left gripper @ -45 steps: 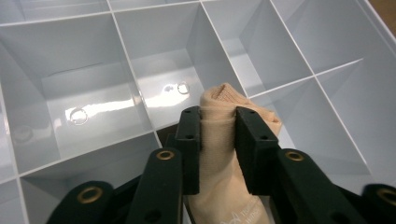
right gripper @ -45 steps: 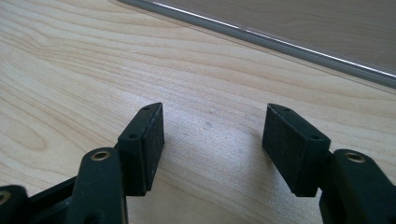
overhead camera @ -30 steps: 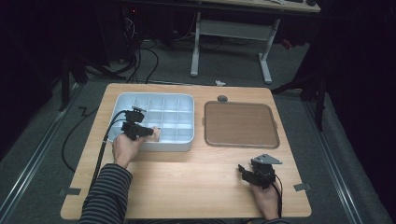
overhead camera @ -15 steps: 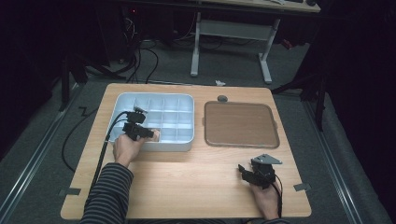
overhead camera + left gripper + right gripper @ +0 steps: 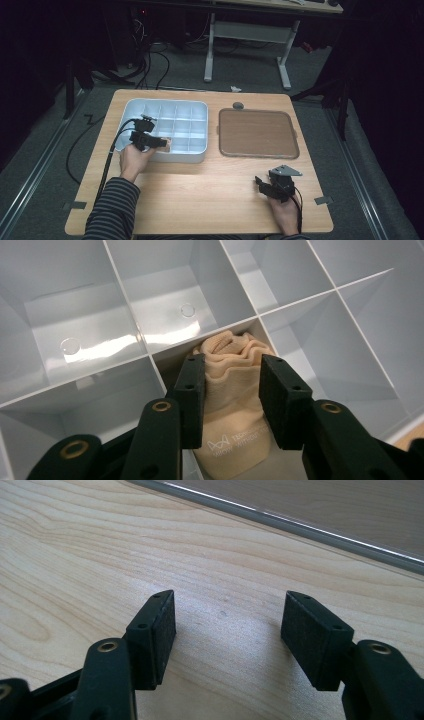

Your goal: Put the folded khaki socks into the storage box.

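Note:
A rolled beige cloth (image 5: 230,390) with a white printed logo lies in a front compartment of the white divided tray (image 5: 125,290). My left gripper (image 5: 232,395) reaches over the tray's front edge (image 5: 175,159). Its jaws have just been opening and now stand on either side of the cloth (image 5: 168,145), loosely beside it. My left gripper (image 5: 162,143) is held by a hand in a striped sleeve. My right gripper (image 5: 227,630) is open over bare wood with nothing between its jaws. In the high view my right gripper (image 5: 265,186) rests near the table's front right.
A brown flat tray (image 5: 257,132) with a grey rim (image 5: 300,525) lies right of the white tray. A small dark round knob (image 5: 238,105) sits behind it. The tray's other compartments look empty. Cables trail off the table's left and front edges.
The left hand has barely shifted at the tray's front edge. The right hand has stayed where it was.

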The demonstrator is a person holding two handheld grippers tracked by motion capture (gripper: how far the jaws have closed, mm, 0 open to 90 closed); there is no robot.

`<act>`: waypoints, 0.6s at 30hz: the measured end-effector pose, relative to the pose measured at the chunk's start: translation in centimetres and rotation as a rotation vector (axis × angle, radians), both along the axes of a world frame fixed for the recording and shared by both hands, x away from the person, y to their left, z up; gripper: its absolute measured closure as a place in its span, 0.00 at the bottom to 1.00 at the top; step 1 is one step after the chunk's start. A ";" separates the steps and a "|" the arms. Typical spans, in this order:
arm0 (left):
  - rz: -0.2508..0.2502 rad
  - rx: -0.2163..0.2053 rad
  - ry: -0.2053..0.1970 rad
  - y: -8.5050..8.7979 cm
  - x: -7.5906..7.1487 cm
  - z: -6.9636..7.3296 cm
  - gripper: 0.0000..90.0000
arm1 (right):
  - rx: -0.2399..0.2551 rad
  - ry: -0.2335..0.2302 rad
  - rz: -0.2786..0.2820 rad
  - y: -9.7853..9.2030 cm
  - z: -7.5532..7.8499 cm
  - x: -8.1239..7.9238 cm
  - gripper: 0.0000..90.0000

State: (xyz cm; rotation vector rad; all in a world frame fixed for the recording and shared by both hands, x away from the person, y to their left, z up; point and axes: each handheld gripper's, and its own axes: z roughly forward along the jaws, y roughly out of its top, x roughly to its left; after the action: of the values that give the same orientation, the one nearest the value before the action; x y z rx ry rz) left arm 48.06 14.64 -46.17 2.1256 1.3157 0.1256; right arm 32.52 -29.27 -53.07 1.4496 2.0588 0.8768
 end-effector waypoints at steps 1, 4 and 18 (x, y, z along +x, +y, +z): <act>-0.002 -0.003 -0.018 0.0 -0.2 0.3 0.68 | 0.000 0.000 0.001 0.0 0.0 0.0 0.43; -0.005 -0.005 -0.036 0.1 -0.5 0.7 0.67 | 0.000 0.000 0.000 0.0 0.0 0.0 0.43; 0.002 -0.054 -0.112 1.8 -2.4 2.4 0.67 | 0.000 0.000 0.000 0.0 0.0 0.0 0.43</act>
State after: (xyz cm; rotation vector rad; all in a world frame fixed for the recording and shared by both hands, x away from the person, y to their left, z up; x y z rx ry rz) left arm 45.62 16.45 -43.78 2.0413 1.2424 0.2046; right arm 32.52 -29.27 -53.07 1.4493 2.0586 0.8766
